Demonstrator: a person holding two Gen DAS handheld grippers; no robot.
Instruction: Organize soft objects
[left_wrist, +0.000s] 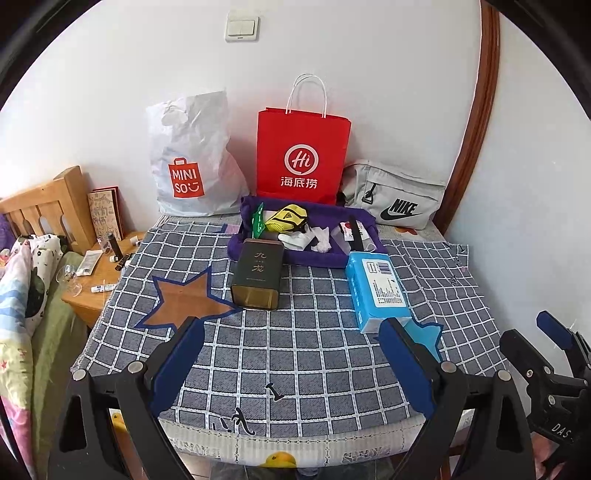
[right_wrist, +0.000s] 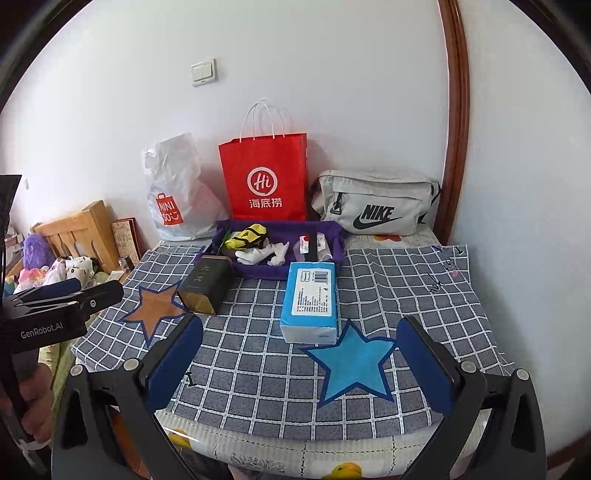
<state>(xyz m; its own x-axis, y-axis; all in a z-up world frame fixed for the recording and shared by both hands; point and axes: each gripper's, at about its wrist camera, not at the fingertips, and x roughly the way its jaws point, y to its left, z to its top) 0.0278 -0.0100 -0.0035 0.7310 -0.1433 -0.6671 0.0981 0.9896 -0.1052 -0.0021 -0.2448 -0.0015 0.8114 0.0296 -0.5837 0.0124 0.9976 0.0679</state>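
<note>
A blue tissue pack lies on the checked cloth in front of a purple tray. In the tray sit a yellow-black pouch, white crumpled cloth and a small packet. A dark tin lies left of the pack. My left gripper hangs open over the cloth's near part, holding nothing. My right gripper is open too, just short of the tissue pack. The right gripper's body shows at the left view's right edge.
Against the wall stand a white Miniso bag, a red paper bag and a grey Nike pouch. A wooden nightstand with small bottles sits left. A brown door frame rises at the right.
</note>
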